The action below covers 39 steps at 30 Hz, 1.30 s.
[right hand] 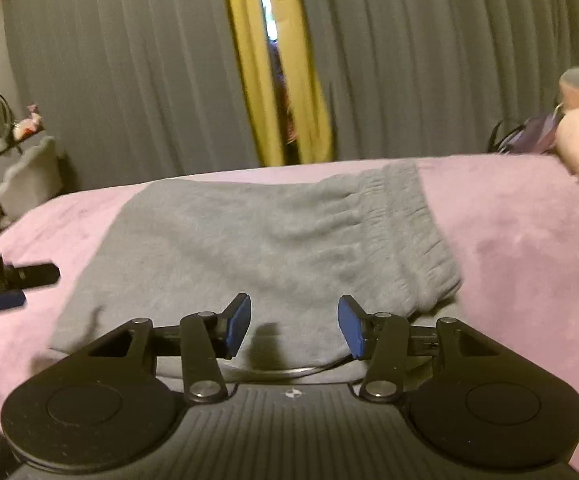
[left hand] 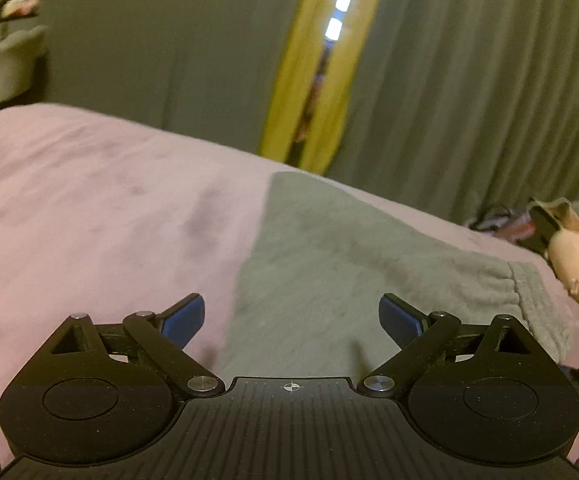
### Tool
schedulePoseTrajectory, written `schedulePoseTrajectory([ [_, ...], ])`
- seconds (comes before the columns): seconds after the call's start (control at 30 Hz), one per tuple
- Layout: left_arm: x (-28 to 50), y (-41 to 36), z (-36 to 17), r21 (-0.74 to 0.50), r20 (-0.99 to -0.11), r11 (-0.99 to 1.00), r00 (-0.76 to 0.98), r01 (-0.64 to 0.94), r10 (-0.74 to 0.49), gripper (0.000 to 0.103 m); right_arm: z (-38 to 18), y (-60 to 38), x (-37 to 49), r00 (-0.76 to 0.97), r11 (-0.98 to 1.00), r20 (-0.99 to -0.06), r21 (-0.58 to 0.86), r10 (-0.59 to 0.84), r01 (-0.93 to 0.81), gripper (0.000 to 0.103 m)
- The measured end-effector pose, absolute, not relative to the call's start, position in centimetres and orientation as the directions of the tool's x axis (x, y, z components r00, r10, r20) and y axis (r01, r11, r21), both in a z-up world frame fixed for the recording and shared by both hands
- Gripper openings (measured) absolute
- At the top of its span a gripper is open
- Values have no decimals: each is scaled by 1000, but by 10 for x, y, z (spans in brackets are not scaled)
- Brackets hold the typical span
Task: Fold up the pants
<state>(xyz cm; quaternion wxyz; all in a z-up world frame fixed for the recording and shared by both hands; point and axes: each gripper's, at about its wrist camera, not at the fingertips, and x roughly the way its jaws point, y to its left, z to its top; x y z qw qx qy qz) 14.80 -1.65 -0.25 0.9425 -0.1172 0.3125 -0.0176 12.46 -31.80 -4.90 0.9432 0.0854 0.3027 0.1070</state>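
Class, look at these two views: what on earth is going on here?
A person is folding grey pants on a pink bedspread, holding a tool in each hand. The pants already lie in a compact fold, elastic waistband on the right. The right tool and left tool both hover open above the fabric, gripping nothing.

We see the right claw [right hand: 293,326] held open and empty just above folded grey pants [right hand: 249,236] on a pink bed [right hand: 529,232]; the left claw [right hand: 9,288] enters at left.
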Motion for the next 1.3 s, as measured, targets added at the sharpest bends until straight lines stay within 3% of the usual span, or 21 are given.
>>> schedulePoseTrajectory([
  [0.17, 199, -55, -5, -160, -610, 985, 777, 71, -155, 97, -55, -313, 122, 829, 968, -503, 173, 244, -180, 48],
  [0.33, 251, -76, -35, -35, -671, 996, 737, 83, -85, 99, -68, -309, 129, 834, 971, -498, 134, 238, -197, 49],
  [0.5, 274, -66, -48, 39, -619, 999, 785, 28, 2, 103, -76, -302, 131, 843, 968, -477, 88, 248, -235, 49],
  [0.77, 253, -63, -40, 13, -651, 999, 759, 51, -30, 103, -77, -305, 130, 844, 964, -467, 96, 262, -246, 53],
  [0.87, 228, -62, -47, 96, -661, 993, 751, 66, 14, 103, -78, -305, 132, 841, 961, -466, 108, 274, -253, 56],
  [1.07, 183, -37, -50, -57, -710, 995, 704, -79, 15, 103, -75, -308, 132, 837, 956, -461, 125, 294, -267, 59],
  [1.3, 145, -25, -50, -81, -726, 983, 685, -163, 54, 103, -76, -313, 132, 832, 950, -459, 138, 312, -280, 60],
])
